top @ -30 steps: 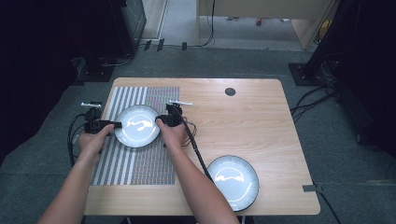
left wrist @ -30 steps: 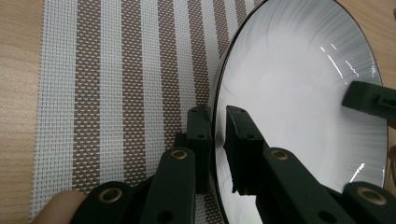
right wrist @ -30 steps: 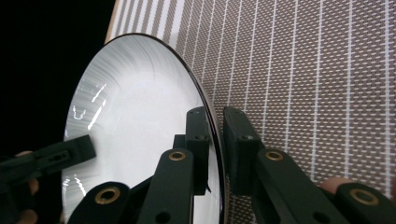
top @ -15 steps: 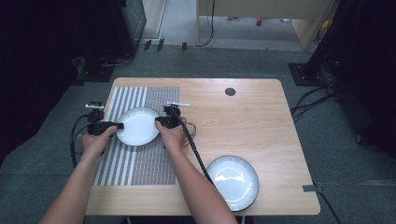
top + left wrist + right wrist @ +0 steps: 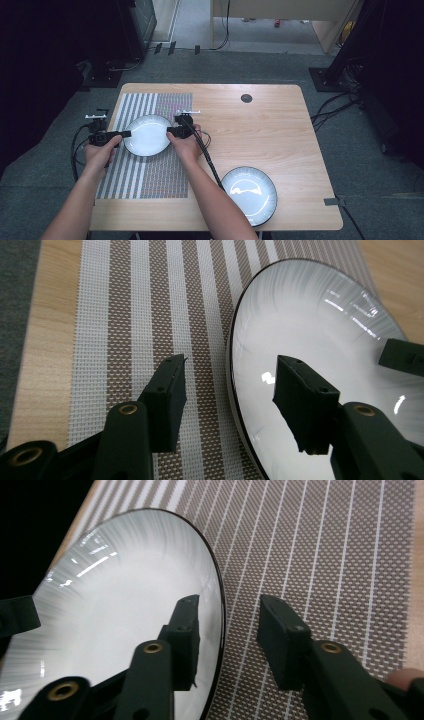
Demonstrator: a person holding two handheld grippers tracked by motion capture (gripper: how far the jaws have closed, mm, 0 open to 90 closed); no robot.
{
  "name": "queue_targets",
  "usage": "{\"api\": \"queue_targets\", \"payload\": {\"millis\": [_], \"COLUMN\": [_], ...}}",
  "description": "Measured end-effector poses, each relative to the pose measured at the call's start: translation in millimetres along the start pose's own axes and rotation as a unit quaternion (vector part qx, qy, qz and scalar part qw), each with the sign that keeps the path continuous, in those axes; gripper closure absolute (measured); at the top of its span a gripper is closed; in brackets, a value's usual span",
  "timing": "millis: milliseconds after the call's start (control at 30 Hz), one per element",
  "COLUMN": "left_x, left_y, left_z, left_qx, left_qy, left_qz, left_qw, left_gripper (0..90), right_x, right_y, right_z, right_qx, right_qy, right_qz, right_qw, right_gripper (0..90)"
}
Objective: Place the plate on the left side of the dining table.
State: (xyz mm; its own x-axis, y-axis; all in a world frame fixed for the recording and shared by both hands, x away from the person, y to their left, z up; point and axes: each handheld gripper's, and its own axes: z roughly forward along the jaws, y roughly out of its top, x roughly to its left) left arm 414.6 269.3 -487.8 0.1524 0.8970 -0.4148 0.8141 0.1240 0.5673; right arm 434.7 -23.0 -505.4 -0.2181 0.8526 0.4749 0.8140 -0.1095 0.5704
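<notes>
White plate point(image 5: 147, 135) lying on the striped placemat point(image 5: 145, 175)
Left gripper point(image 5: 124, 134) and right gripper point(image 5: 170, 131) are straddling its opposite rims, jaws just opening, released, pads clear

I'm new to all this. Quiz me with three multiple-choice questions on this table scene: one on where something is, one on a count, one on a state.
1. The plate between the hand-held grippers lies on: A bare wood, B striped mat, C floor.
2. Plates on the table: A one, B two, C three.
3. The left hand-held gripper is: A open, B clamped on the plate, C holding a cup.

B: stripes surround it.
B: a second plate sits near the front edge.
A: its jaws stand off the rim.
</notes>
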Motion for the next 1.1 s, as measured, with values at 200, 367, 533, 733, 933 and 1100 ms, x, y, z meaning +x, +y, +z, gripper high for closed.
{"api": "queue_targets", "payload": {"millis": [200,367,533,733,933,1100], "left_x": [-2.5,-8.3,-19.3,-31.7,-47.2,-58.6], "left_y": [1.2,-2.7,-7.2,-11.4,-20.0,-26.0], "left_z": [-11.1,-15.1,-22.0,-29.2,-38.3,-46.9], "left_qx": [0.012,0.003,-0.015,-0.025,-0.037,-0.052], "left_qy": [0.001,0.001,0.018,0.019,0.01,-0.003], "left_qz": [-0.007,0.011,0.032,0.046,0.08,0.094], "left_qw": [0.9999,0.9999,0.9992,0.9985,0.996,0.9942], "left_gripper": [28.2,19.1,19.0,18.6,16.7,15.7], "right_x": [-1.2,-0.9,-4.2,-6.9,-14.3,-21.4], "right_y": [2.4,2.2,1.9,2.0,0.0,-1.9], "right_z": [-10.2,-23.3,-43.8,-66.0,-87.9,-104.5], "right_qx": [0.023,0.012,0.005,0.001,-0.019,-0.026], "right_qy": [-0.002,0.009,0.011,-0.005,-0.023,-0.009], "right_qz": [-0.025,-0.041,-0.075,-0.1,-0.112,-0.11], "right_qw": [0.9994,0.9991,0.9971,0.995,0.9932,0.9935], "right_gripper": [52.6,44.6,39.6,29.1,27.7,27.5]}}
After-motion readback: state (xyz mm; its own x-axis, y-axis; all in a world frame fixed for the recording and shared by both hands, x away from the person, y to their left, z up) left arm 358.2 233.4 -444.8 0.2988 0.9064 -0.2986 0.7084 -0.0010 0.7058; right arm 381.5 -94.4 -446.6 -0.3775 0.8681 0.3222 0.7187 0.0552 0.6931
